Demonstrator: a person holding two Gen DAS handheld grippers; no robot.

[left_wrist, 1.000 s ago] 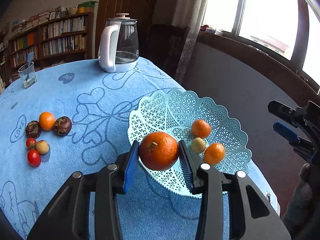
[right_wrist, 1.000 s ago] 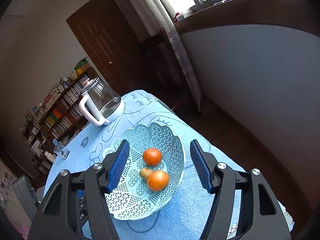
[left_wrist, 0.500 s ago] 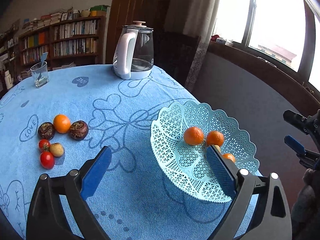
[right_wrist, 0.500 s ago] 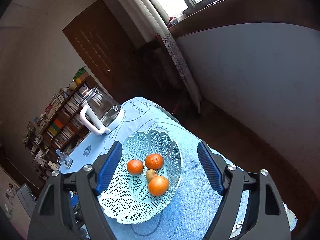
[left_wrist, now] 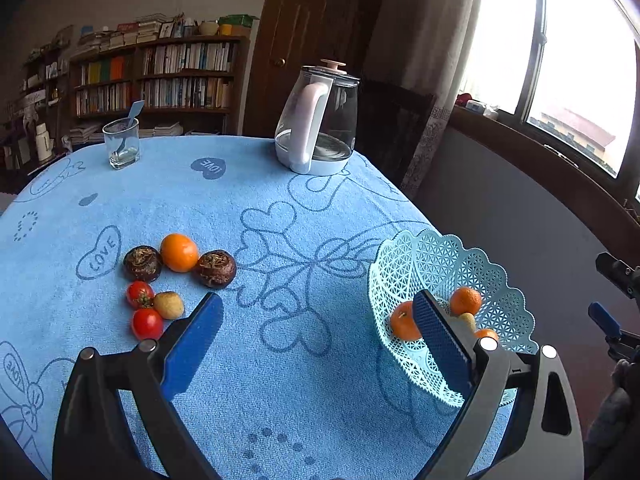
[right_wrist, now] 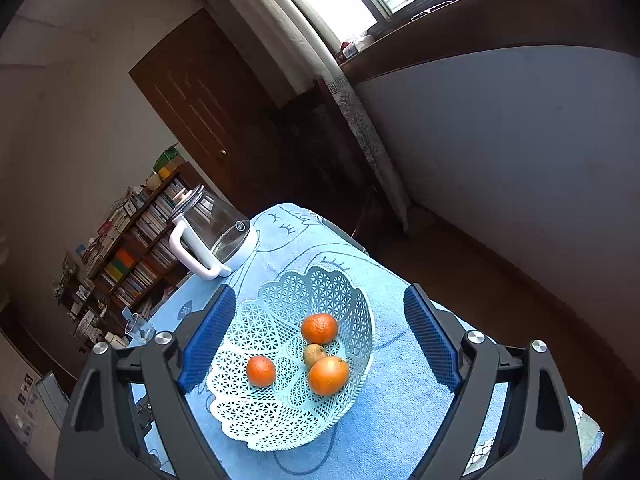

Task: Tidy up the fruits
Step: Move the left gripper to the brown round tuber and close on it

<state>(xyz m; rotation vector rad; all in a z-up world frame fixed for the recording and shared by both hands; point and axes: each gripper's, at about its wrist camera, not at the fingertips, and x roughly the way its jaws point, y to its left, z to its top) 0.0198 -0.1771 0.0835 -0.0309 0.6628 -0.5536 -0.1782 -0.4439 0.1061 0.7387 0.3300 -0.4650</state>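
Both grippers' fingers are spread wide, holding nothing: left gripper above the blue-clothed bench, right gripper above the pale blue lattice plastic basket holding three oranges.

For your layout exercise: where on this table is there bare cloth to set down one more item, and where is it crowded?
Bare cloth lies between the fruit cluster and the lattice basket, and between the glass and the kettle. Crowded: the cluster itself, and the basket floor around its three oranges.
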